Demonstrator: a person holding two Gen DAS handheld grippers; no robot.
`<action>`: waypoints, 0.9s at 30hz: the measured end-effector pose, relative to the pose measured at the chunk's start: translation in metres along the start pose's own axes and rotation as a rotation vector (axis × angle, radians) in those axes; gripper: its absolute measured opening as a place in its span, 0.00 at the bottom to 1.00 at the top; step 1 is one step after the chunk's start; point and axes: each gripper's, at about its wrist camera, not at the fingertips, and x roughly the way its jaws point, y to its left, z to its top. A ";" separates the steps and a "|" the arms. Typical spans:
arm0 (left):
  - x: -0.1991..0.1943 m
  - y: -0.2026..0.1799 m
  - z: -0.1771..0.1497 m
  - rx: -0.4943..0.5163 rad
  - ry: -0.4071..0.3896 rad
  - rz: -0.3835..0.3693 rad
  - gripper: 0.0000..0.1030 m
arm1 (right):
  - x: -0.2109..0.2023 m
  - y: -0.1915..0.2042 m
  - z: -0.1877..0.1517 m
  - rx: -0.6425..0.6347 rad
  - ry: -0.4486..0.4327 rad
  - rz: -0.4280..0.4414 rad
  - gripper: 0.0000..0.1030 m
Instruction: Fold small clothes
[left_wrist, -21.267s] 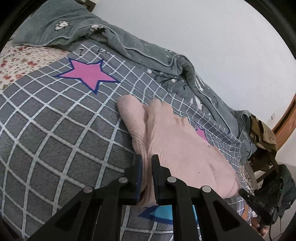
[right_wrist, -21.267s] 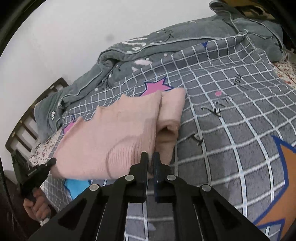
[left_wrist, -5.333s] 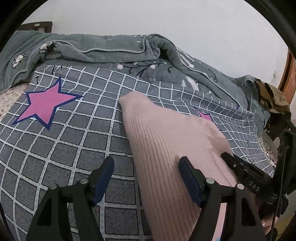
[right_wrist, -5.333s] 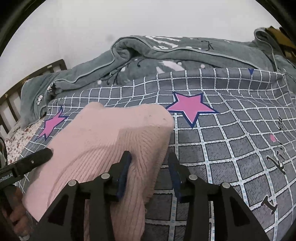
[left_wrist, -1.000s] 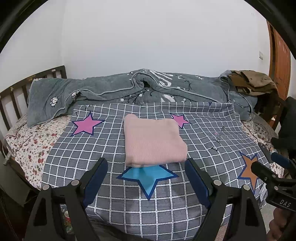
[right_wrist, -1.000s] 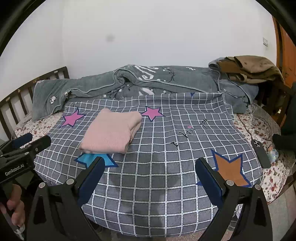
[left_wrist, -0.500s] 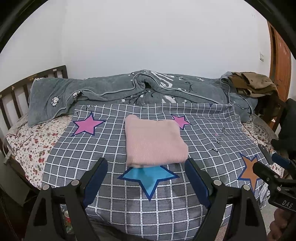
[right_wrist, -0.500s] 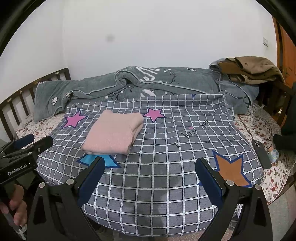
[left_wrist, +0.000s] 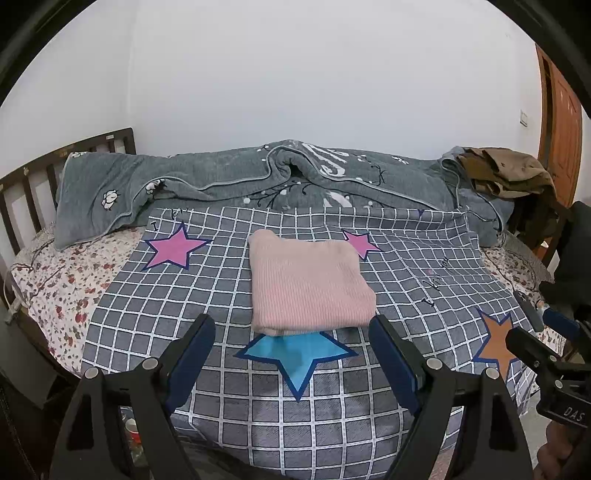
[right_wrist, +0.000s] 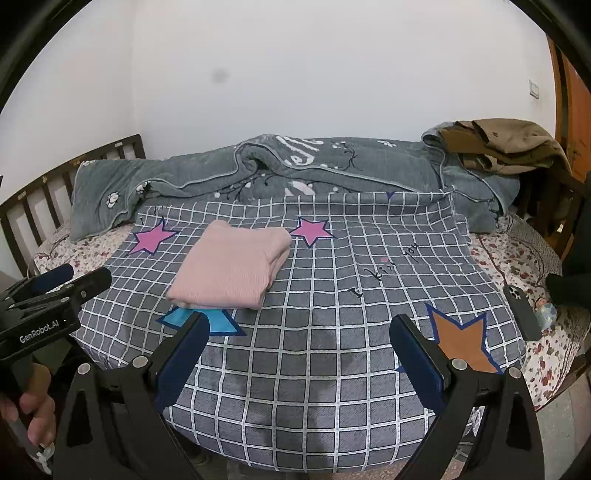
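Now, in the left wrist view, the left gripper (left_wrist: 291, 360) is hanging wide open, holding nothing, well back from the bed. The pink sweater (left_wrist: 308, 282) is lying folded on the checked blanket (left_wrist: 406, 266), its near edge covering part of the blue star (left_wrist: 295, 356).

In the right wrist view, the right gripper (right_wrist: 301, 356) is also gaping wide and empty. The fold is looking done. Reaching in again could snag an edge and pull the layers apart.
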 end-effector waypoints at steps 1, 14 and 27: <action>0.000 0.000 0.000 0.000 0.000 0.000 0.82 | 0.000 0.000 0.000 0.000 0.001 0.001 0.94; 0.000 0.001 0.000 0.000 0.000 0.000 0.82 | -0.001 0.002 0.000 -0.006 -0.001 0.010 0.94; -0.003 -0.003 0.004 0.000 -0.009 0.002 0.82 | -0.002 0.000 0.001 -0.002 -0.003 0.015 0.94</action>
